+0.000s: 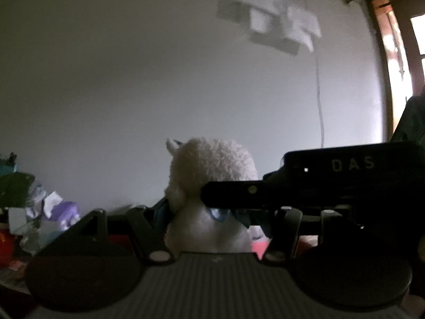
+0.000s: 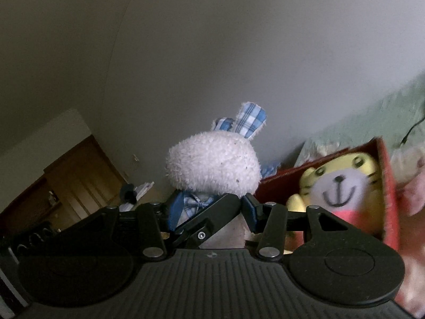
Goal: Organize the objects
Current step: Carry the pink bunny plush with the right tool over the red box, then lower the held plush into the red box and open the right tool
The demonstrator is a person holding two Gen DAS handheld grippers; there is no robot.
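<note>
White plush rabbit (image 2: 212, 164) upright, long axis vertical, blue-checked ears (image 2: 248, 122) pointing up and slightly right in the right wrist view. Clamped at the neck, just below the fluffy head, between the blue-padded fingers (image 2: 251, 212) of the right gripper (image 2: 209, 212); jaws narrowed onto the toy, blue ribbon bow (image 2: 195, 202) bunched between them. Seen again from the left wrist view as a woolly white head (image 1: 212, 162) with one small ear (image 1: 171, 145) at upper left, body (image 1: 207, 234) below, set between the fingers of the left gripper (image 1: 209, 220); contact of those fingers with the toy not discernible, their tips too dark to judge. Black bar of the other gripper (image 1: 313, 186), marked "DAS", crossing in front of the rabbit's neck from the right. To the right of the rabbit, a yellow plush tiger (image 2: 342, 186) with smiling white muzzle, standing in a red box (image 2: 387, 191). Grey wall (image 1: 132, 79) behind; purple and green clutter (image 1: 53, 212) at far left, blurred.
</note>
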